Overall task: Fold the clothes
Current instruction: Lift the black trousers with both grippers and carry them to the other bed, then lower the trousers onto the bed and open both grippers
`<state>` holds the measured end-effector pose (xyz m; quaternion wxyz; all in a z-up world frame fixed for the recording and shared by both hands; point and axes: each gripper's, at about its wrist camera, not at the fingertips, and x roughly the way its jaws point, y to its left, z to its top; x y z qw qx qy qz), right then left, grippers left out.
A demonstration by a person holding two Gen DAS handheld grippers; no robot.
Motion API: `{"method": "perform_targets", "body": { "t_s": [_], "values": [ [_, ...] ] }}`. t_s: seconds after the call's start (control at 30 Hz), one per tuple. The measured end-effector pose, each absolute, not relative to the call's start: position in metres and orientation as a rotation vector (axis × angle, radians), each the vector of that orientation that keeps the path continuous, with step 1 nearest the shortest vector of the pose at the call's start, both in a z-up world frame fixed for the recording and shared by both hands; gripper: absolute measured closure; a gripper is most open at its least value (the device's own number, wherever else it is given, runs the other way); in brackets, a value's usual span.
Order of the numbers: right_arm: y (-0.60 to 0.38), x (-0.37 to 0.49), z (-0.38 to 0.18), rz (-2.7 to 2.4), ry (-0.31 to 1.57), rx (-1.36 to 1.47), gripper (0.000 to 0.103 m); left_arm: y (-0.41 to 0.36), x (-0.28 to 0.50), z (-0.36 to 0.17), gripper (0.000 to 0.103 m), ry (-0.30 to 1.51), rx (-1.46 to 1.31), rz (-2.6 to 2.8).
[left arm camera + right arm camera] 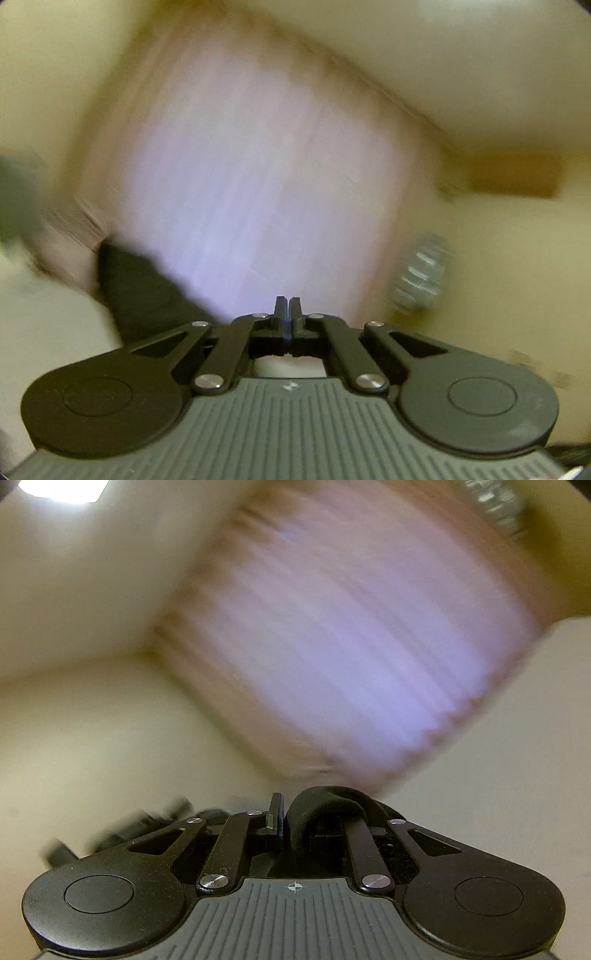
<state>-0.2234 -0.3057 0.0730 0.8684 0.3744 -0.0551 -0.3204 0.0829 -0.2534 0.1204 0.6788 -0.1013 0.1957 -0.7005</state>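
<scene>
Both tongs aimed near level at a blurred pink-and-lilac surface.

Left tongs (287,308) – closed, nothing between the tips; dark cloth (140,291) lies to their left. Right tongs (295,812) – clamped on black cloth (325,808), which bunches over the right-hand finger.

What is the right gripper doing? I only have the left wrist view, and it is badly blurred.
Observer: The right gripper is shut on a bunch of black cloth.
Operator: Does the cloth sit neatly between its jaws?
Observer: No, it bulges up and drapes over one side of the gripper, hiding the tip there.
Operator: Is anything behind it sharp enough to read?
Observer: Nothing sharp. The one clear feature is a bright light in the top corner of that view.
</scene>
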Motion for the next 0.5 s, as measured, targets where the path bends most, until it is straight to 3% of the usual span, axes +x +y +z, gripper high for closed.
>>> {"method": "perform_targets", "body": {
  "t_s": [0.03, 0.07, 0.13, 0.23, 0.37, 0.5],
  "values": [
    [-0.313, -0.232, 0.061, -0.76, -0.006, 0.773, 0.077, -0.277, 0.054, 0.1, 0.098, 0.519, -0.132, -1.604],
    [-0.324, -0.239, 0.041, -0.865, 0.165, 0.778, 0.055, -0.302, 0.025, 0.077, 0.097, 0.604, -0.014, -1.618],
    [-0.342, -0.256, -0.011, -1.028, 0.472, 0.873, 0.038, -0.33, -0.034, 0.023, 0.097, 0.708, 0.254, -1.586],
    [-0.333, -0.304, -0.075, -1.142, 0.62, 0.98, 0.038, -0.313, -0.081, -0.039, 0.095, 0.786, 0.451, -1.536],
    [-0.289, -0.359, -0.11, -1.143, 0.766, 0.977, 0.038, -0.258, -0.095, -0.112, 0.094, 1.019, 0.607, -1.373],
    [-0.26, -0.358, -0.125, -1.097, 0.879, 0.873, 0.038, -0.209, -0.083, -0.147, 0.093, 1.085, 0.761, -1.195]
  ]
}}
